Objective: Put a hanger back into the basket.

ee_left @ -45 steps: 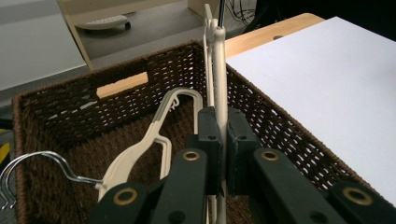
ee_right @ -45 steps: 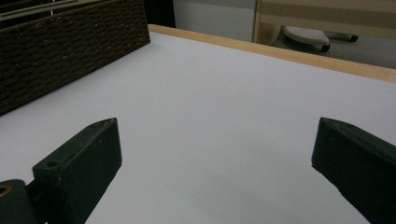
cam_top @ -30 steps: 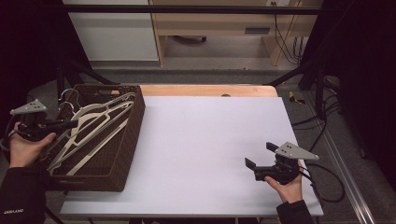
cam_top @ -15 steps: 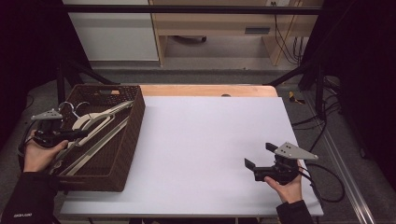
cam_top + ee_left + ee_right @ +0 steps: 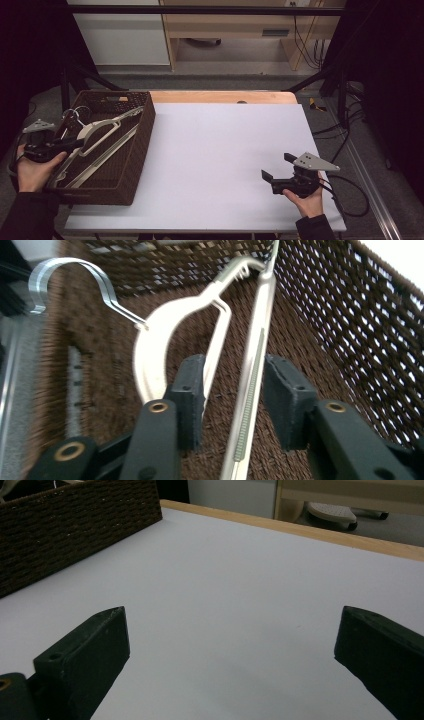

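Wicker basket (image 5: 140, 150): the cream hanger (image 5: 150, 355) is laid inside it, at the table's left edge
Left gripper (image 5: 232, 390): jaws just opened, the hanger's thin bar seen between them, unpressed
Right gripper (image 5: 280, 172): held apart, idle over the table
Grip advice: the bar should be centred before closing
Hanger axis: long, slanted toward the far rim; hook (image 5: 75, 280) turned to the person's side

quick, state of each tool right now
left tool: open, jaws just opening, astride a white hanger bar in the basket, not gripping
right tool: open, empty
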`<state>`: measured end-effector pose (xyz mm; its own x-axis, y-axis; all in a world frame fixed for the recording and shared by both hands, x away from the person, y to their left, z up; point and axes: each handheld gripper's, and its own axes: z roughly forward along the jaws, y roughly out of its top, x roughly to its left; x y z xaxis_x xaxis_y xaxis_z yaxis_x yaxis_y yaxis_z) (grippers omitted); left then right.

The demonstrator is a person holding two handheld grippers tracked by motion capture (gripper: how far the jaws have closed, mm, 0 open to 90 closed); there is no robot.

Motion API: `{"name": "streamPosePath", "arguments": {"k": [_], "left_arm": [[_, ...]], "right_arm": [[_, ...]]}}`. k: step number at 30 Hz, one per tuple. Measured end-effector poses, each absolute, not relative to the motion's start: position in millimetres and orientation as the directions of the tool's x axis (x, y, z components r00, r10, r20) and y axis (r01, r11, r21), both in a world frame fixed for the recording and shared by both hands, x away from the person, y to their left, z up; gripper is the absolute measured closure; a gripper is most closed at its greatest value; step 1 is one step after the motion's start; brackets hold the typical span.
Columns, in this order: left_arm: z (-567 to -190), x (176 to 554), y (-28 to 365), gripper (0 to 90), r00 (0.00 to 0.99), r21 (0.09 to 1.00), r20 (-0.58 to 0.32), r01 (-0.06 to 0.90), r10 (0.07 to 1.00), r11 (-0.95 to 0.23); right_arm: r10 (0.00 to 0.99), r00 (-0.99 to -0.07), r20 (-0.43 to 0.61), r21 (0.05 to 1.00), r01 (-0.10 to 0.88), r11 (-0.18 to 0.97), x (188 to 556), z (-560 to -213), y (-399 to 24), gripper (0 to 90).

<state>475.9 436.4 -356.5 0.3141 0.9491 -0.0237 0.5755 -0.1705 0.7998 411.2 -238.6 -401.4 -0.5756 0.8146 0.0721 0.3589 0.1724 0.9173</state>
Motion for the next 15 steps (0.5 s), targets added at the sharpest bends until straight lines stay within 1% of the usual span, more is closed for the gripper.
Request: {"name": "streamPosePath", "arguments": {"k": [3,7,9,15], "left_arm": [[-351.9,466.1,437.8,58.2,0.318,0.824,-0.025,0.543,0.948,-0.160],[-348.2,455.3,432.2,54.1,0.342,0.846,-0.025,0.508,0.939,-0.163],[-346.9,449.0,425.9,51.0,0.369,0.866,-0.046,0.478,0.928,-0.147],[-346.5,430.8,396.5,42.6,0.451,0.903,-0.057,0.404,0.891,-0.147]], "right_arm": [[0.813,-0.577,0.074,0.916,0.362,0.173,411.3,-401.7,-238.2,1.4],[0.812,-0.579,0.071,0.915,0.362,0.177,411.4,-401.9,-238.1,1.3],[0.814,-0.576,0.076,0.918,0.360,0.169,411.3,-401.6,-238.2,1.3],[0.814,-0.576,0.073,0.921,0.352,0.166,410.3,-400.6,-239.7,1.1]]}}
